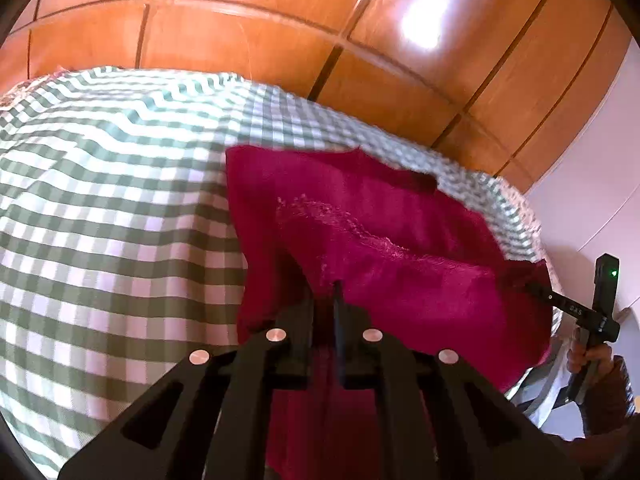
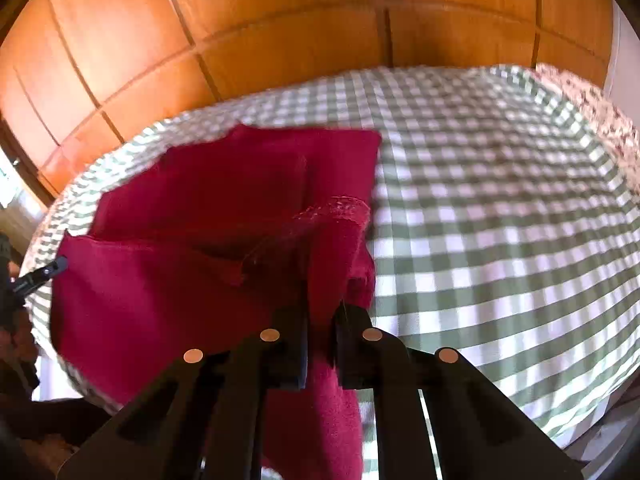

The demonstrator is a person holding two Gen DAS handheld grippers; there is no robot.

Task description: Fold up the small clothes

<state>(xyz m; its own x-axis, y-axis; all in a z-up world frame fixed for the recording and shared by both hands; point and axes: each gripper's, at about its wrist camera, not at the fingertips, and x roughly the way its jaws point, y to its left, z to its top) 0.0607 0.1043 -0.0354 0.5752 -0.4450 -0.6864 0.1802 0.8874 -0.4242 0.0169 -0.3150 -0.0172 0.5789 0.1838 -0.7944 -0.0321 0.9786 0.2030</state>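
A dark red small garment (image 1: pixel 400 240) with a pale lace trim lies partly on the bed, its near edge lifted. In the left wrist view my left gripper (image 1: pixel 334 292) is shut on a fold of that near edge, and red cloth hangs below the jaws. Far right in the same view, my right gripper (image 1: pixel 534 288) pinches the garment's other corner. In the right wrist view my right gripper (image 2: pixel 322 312) is shut on the red garment (image 2: pixel 200 200), which drapes down between the fingers. The left gripper (image 2: pixel 58 266) shows at the garment's left corner.
A green-and-white checked bed cover (image 1: pixel 100 200) spreads under the garment and wide to the right (image 2: pixel 500 220). Orange wooden wardrobe panels (image 1: pixel 280 20) stand behind the bed. A white wall (image 1: pixel 592 160) is on the right. A person's hand (image 1: pixel 592 356) holds the right gripper's handle.
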